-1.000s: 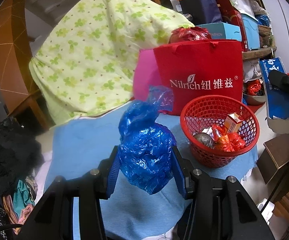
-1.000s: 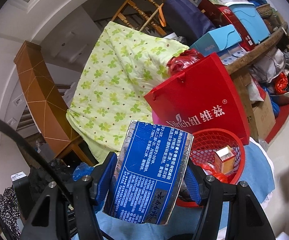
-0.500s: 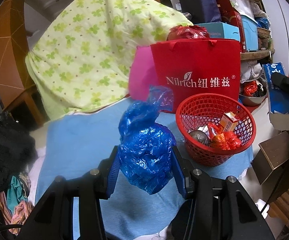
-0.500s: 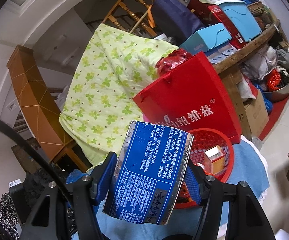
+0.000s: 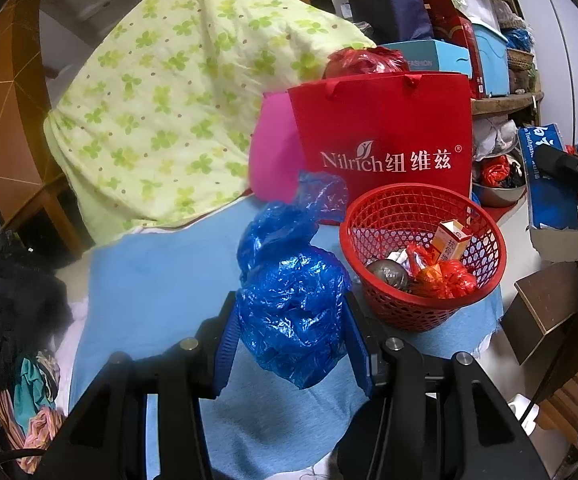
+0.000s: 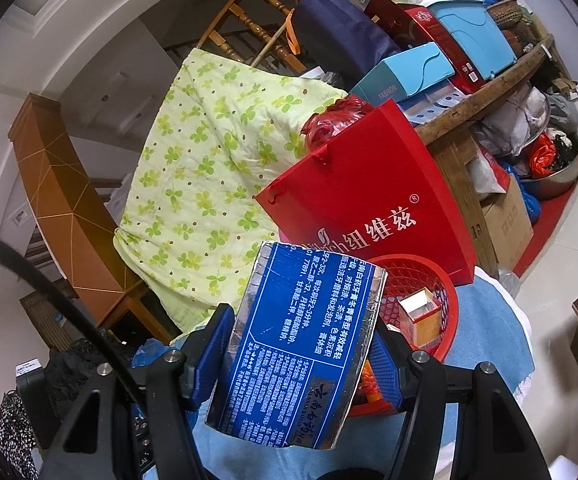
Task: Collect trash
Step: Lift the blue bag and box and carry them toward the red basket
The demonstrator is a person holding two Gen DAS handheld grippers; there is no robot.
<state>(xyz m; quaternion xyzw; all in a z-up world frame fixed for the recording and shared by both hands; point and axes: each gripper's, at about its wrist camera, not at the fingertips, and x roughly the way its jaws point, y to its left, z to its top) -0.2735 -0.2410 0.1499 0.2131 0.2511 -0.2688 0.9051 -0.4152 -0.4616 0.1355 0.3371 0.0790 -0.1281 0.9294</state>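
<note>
The left tongs [image 5: 291,340] are clamped on a crumpled blue plastic bag [image 5: 293,300], held above the blue cloth [image 5: 149,280] covering the table. The right tongs [image 6: 301,344] grip a flattened blue toothpaste box [image 6: 301,344], which blocks much of their view of the red basket [image 5: 421,312]. That basket sits near the table's right edge, holding a small orange carton [image 5: 451,242] and wrappers. Just behind it stands a red Nilrich bag [image 5: 385,136], with a green-patterned quilt [image 5: 169,112] draped along the far edge.
</note>
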